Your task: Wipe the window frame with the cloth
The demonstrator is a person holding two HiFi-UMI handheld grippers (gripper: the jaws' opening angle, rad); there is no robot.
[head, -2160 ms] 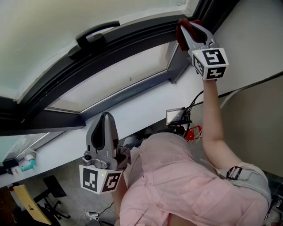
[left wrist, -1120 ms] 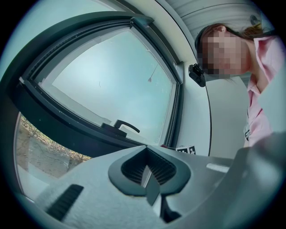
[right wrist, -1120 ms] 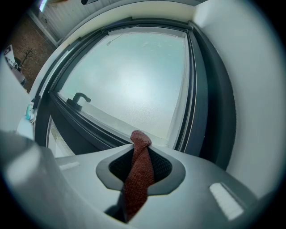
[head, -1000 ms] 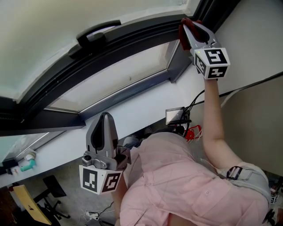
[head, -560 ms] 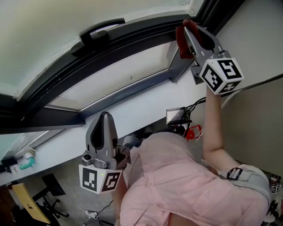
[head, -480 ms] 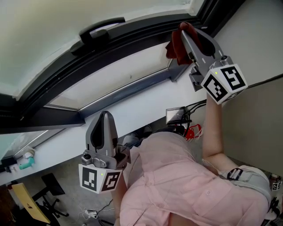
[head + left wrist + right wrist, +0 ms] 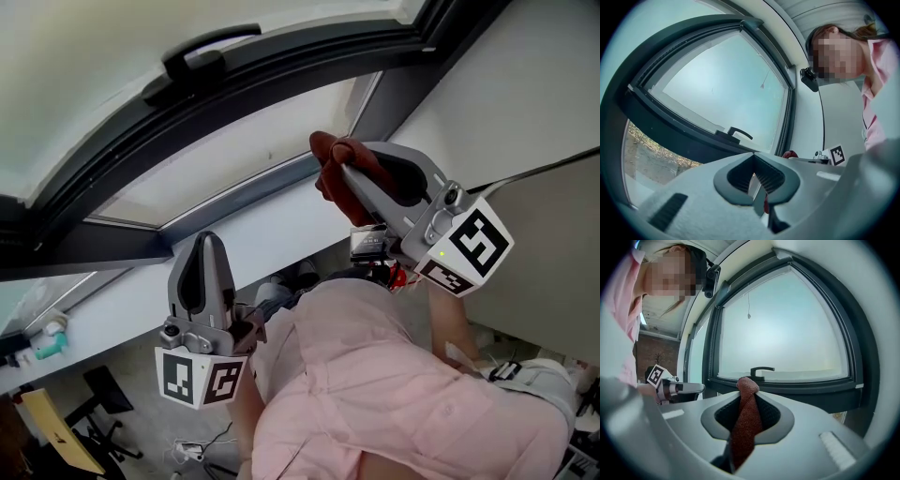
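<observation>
right gripper [image 7: 349, 174]: jaws clamped on the cloth, tips aimed toward 10 o'clock in the head view, sitting roughly 1 o'clock of centre

cloth [image 7: 330, 171]: dark red knit, bunched into a lump right at the jaw tips. In the right gripper view the cloth [image 7: 745, 423] runs up the middle between the two pads as a narrow strip, and its rounded top pokes out past the tips at 12 o'clock

right gripper, own view [image 7: 748, 401]: pads pressed on the strip from both sides, pretty much centred, with the tail hanging down toward 6 o'clock

window frame [image 7: 281, 67]: dark, arcs across the top of the head view from 9 o'clock to 1 o'clock. The cloth looks held off it, out in front of the lower pane [image 7: 244, 150] and the white sill [image 7: 281, 230]; can't swear there's no contact from the head view alone

handle [image 7: 199, 52]: black, on the frame at about 11 o'clock. In the right gripper view it sits just beyond the cloth's top

left gripper [image 7: 200, 246]: down at 8 o'clock, tips pointing to 12 o'clock, well apart from the cloth

left gripper, own view [image 7: 757, 185]: jaws together, nothing between them. The cloth [image 7: 790, 153] peeks over them at 1 o'clock

person: pink shirt [image 7: 375, 375] fills the bottom, around 5 o'clock
</observation>
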